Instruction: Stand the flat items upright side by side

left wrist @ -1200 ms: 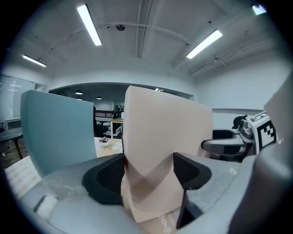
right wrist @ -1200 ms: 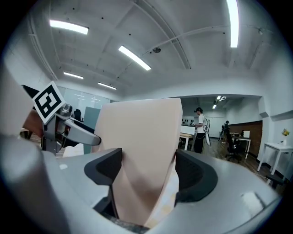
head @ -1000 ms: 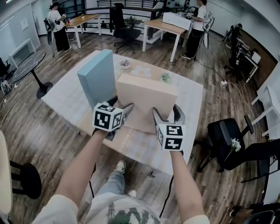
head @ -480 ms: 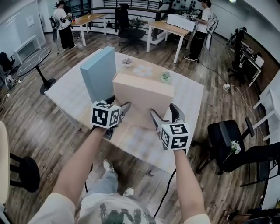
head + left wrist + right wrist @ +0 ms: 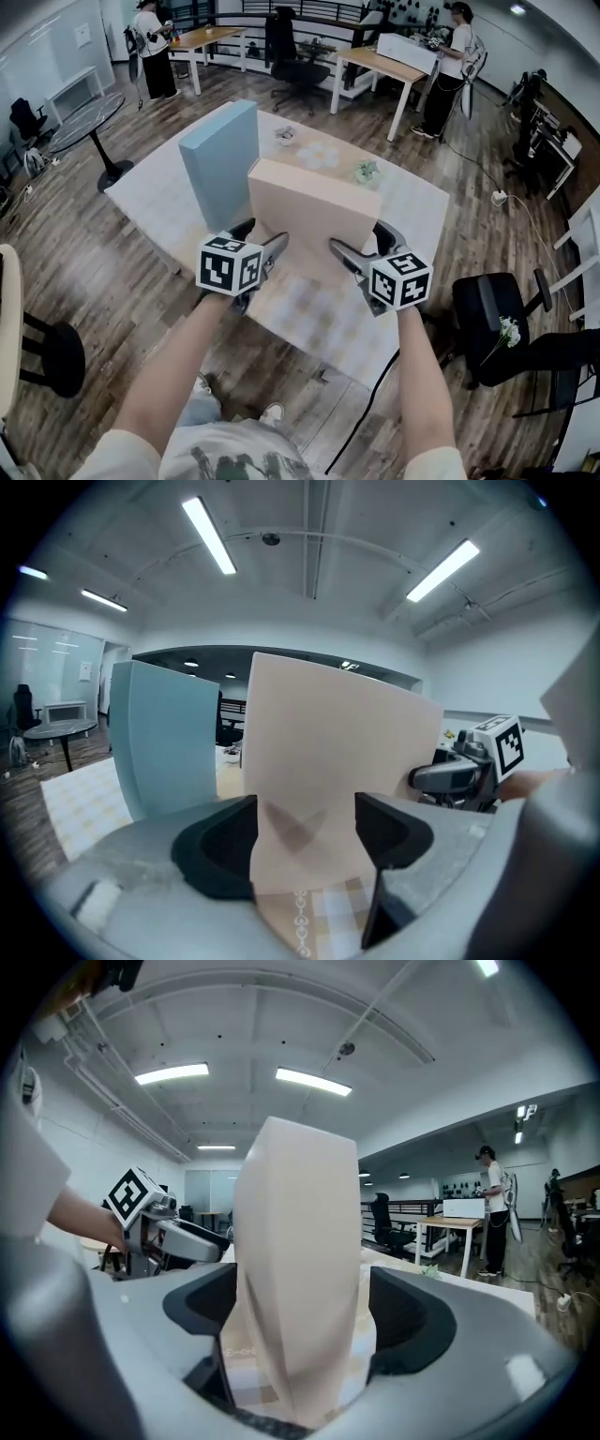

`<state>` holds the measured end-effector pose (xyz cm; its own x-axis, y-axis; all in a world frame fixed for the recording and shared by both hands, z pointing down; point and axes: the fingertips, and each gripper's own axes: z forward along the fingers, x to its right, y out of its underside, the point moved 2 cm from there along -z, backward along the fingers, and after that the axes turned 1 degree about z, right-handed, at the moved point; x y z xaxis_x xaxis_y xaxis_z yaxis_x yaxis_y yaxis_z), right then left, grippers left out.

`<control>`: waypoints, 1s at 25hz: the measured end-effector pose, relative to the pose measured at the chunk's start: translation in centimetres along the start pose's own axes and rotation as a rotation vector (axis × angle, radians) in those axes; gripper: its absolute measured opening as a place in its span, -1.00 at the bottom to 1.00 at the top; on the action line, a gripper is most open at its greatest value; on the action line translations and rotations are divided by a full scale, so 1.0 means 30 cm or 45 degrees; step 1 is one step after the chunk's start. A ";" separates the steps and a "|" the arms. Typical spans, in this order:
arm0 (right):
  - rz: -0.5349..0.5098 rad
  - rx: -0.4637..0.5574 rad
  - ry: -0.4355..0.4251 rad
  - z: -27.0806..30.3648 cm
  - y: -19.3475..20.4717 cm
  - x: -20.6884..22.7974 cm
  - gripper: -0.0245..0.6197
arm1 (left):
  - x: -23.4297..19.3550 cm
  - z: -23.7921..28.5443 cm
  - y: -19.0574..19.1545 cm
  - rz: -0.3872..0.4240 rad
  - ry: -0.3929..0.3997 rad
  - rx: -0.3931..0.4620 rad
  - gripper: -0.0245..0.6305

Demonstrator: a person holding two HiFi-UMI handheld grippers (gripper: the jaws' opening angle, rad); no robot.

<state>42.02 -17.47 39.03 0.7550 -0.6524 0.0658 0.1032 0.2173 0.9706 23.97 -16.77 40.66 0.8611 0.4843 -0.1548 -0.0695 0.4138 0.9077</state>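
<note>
A tall light-blue box (image 5: pixel 221 159) stands upright on the table (image 5: pixel 150 202). Just right of it, a beige box (image 5: pixel 314 214) stands on its long edge. My left gripper (image 5: pixel 261 234) straddles the beige box's (image 5: pixel 328 752) left end, and both pads press its faces in the left gripper view. At the box's right end sits my right gripper (image 5: pixel 358 238). Its jaws have just been opening. The beige box (image 5: pixel 298 1269) is still between them, with a thin gap at the right pad.
A small potted plant (image 5: pixel 366 171) and a little dish (image 5: pixel 286 136) sit on the table behind the boxes. A black office chair (image 5: pixel 487 309) stands to the right of the table. A round glass table (image 5: pixel 84 120) is at the left. People work at desks at the back.
The right gripper's jaws have spread wider and come off the beige box's end, and that hand has tilted. The left gripper keeps its hold; both boxes stay standing.
</note>
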 end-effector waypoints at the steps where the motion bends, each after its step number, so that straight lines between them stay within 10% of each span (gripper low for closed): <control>1: 0.001 -0.007 -0.027 0.011 0.005 0.003 0.46 | 0.007 -0.001 -0.001 -0.001 -0.001 0.007 0.11; 11: 0.025 -0.031 -0.161 0.088 0.006 -0.013 0.37 | -0.042 -0.055 0.025 0.016 -0.027 -0.007 0.11; 25: -0.092 0.074 0.157 0.102 -0.009 -0.132 0.24 | -0.148 -0.126 0.029 0.033 0.006 -0.009 0.11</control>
<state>37.03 -17.18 39.22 0.8214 -0.5696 -0.0299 0.1249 0.1285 0.9838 18.17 -15.64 40.67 0.8567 0.4983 -0.1333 -0.0951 0.4066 0.9087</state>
